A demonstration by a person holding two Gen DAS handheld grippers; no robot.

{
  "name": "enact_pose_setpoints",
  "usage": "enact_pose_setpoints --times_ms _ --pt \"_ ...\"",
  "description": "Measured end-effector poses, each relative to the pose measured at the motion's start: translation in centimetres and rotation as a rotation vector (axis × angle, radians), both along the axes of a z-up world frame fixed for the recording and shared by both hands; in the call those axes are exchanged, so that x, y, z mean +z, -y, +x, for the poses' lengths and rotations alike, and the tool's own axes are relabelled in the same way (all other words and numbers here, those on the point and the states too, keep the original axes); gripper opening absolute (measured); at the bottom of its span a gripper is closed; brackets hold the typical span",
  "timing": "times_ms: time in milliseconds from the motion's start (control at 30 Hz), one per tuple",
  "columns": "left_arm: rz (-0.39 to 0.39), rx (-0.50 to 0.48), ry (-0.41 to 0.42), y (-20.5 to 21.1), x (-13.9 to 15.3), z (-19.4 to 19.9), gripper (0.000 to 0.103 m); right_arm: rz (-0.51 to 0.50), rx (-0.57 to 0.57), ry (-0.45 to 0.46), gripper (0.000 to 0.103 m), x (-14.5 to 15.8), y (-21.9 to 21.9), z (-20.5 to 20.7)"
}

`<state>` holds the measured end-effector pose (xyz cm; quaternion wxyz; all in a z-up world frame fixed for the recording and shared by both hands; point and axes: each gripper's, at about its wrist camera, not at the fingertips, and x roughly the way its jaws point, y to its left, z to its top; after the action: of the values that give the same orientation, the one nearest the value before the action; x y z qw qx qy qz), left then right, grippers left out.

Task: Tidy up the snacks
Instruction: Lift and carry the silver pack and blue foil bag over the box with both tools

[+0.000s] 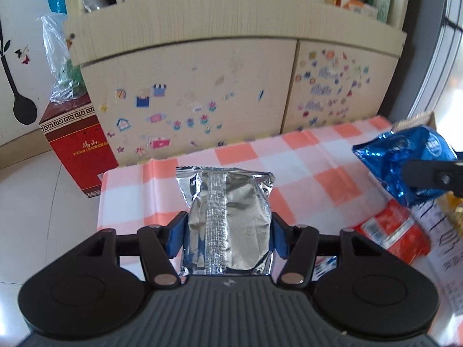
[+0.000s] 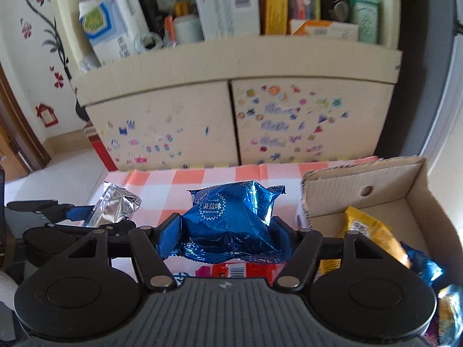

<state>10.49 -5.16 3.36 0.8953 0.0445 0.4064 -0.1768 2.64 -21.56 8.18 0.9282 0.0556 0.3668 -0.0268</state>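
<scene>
Snack packets clamped above checked worktop [image 1: 303, 156]: silver foil packet [image 1: 228, 217], plain seam side up, print hidden, in left gripper [image 1: 228, 232]; blue packet [image 2: 231, 219] reading "BEST CHOICE" in right gripper [image 2: 228, 231]. Beneath, red packet [image 2: 237, 270] mostly covered. Yellow packet [image 2: 373, 237] half-hidden in cardboard box [image 2: 419, 202], label blurred.
</scene>
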Motion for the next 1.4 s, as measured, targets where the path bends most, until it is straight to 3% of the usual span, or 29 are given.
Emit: enact_pose_setpoints --times_ms 200,700,1067,1400 --pt "-0.086 0.0 0.019 1.5 1.5 0.1 0.058 0.011 -0.054 0.071 0.073 2.2 1.8 -1.3" --pt "-0.16 -0.093 0.05 6.4 3.4 -1.4 0.058 0.002 -0.209 0.211 0.073 6.7 7.8 -6.0" --pt "-0.231 -0.26 0.109 12.1 4.9 -2.9 0.058 0.059 -0.338 0.185 0.073 5.7 11.1 -7.2" --pt "-0.332 -0.347 0.068 17.0 4.5 -2.5 0.059 0.063 -0.446 0.158 0.075 4.9 12.2 -7.4"
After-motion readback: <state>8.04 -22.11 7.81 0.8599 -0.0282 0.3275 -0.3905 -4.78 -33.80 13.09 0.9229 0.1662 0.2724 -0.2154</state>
